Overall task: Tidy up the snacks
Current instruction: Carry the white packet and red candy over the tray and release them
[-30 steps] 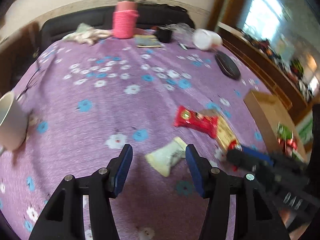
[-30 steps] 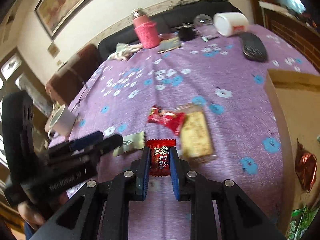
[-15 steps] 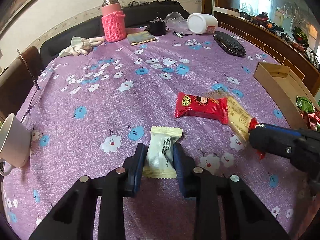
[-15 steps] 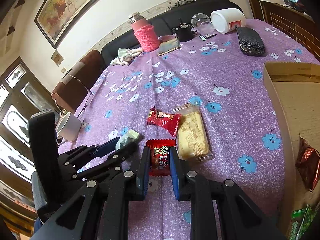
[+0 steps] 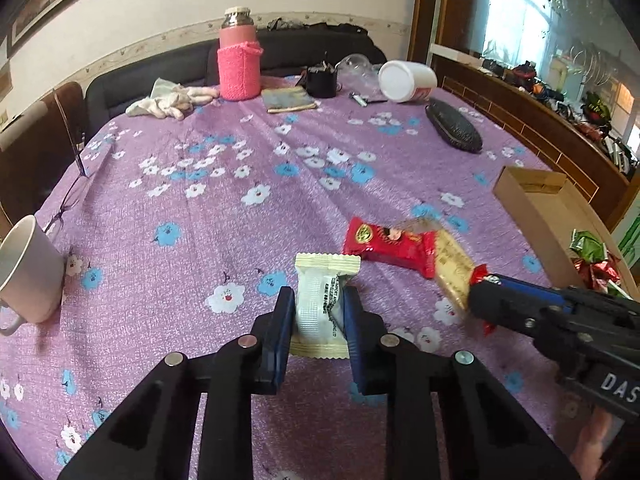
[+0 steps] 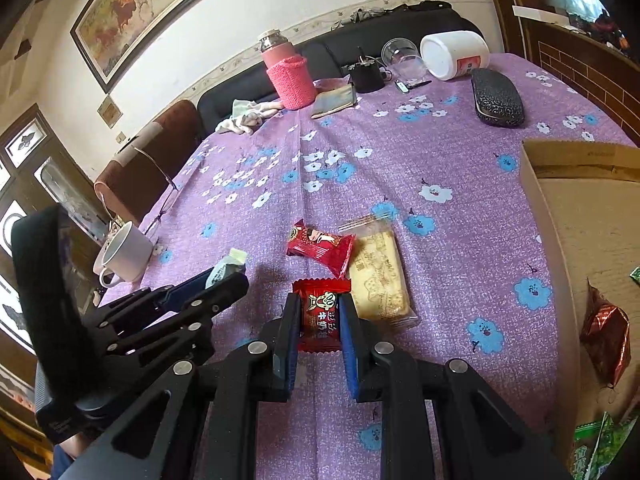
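Note:
My left gripper (image 5: 318, 300) is closing on a cream snack packet (image 5: 326, 268), and its blue pads press the packet's sides just above the purple flowered cloth. My right gripper (image 6: 319, 304) is shut on a small red candy packet (image 6: 322, 290). Just beyond both lie a longer red packet (image 6: 320, 246) and a clear cracker packet (image 6: 380, 280), flat and touching each other. In the left wrist view the right gripper (image 5: 480, 292) comes in from the right. A cardboard box (image 6: 548, 216) at the right holds several wrapped snacks (image 5: 592, 256).
A white mug (image 5: 28, 268) stands at the left table edge beside a pair of eyeglasses (image 5: 72, 196). At the far side are a pink flask (image 5: 238, 68), a crumpled cloth (image 5: 168, 100), a tipped white jar (image 5: 406, 80) and a black glasses case (image 5: 454, 130).
The left gripper's wide jaws came around the cream packet and shut on it, turning it upright between the pads. The right gripper kept still with the red candy packet.

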Tool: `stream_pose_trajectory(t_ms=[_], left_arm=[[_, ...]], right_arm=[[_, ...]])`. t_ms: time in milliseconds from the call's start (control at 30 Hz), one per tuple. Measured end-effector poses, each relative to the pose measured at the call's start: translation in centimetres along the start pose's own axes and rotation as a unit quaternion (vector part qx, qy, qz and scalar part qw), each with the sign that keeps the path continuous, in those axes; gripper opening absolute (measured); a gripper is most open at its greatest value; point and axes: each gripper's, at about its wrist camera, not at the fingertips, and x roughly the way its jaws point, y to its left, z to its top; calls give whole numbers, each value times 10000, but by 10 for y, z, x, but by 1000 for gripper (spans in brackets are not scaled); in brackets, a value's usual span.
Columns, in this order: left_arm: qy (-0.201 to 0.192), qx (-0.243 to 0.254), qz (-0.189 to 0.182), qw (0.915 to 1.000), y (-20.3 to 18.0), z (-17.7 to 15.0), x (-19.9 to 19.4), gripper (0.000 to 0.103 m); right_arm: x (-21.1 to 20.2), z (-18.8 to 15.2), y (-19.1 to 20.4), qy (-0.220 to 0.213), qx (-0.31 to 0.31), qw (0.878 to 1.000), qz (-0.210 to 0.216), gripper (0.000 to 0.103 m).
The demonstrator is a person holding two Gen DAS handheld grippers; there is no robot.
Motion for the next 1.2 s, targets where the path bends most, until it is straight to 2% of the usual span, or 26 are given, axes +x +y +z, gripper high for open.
stream_pose_trajectory(t_ms=[200,600,933,1200], left_arm=[[-112,-151,-208,9996,2,3,-7,23],[-247,-147,-298,9991,-3,2,-14,23],[-312,-42,-621,9976,-17,1,-25,23],[-275,-143,-882,9956,-34,1,-34,23]], right_arm=[[-1,1,-1,-95,-16,9999,-94,20],[-10,7,-11,-351,216,9988,-266,20],[-58,-5,-13,-732,353,9964,-250,20],[-108,-15,-56,-1086,782,9904,-361,20]])
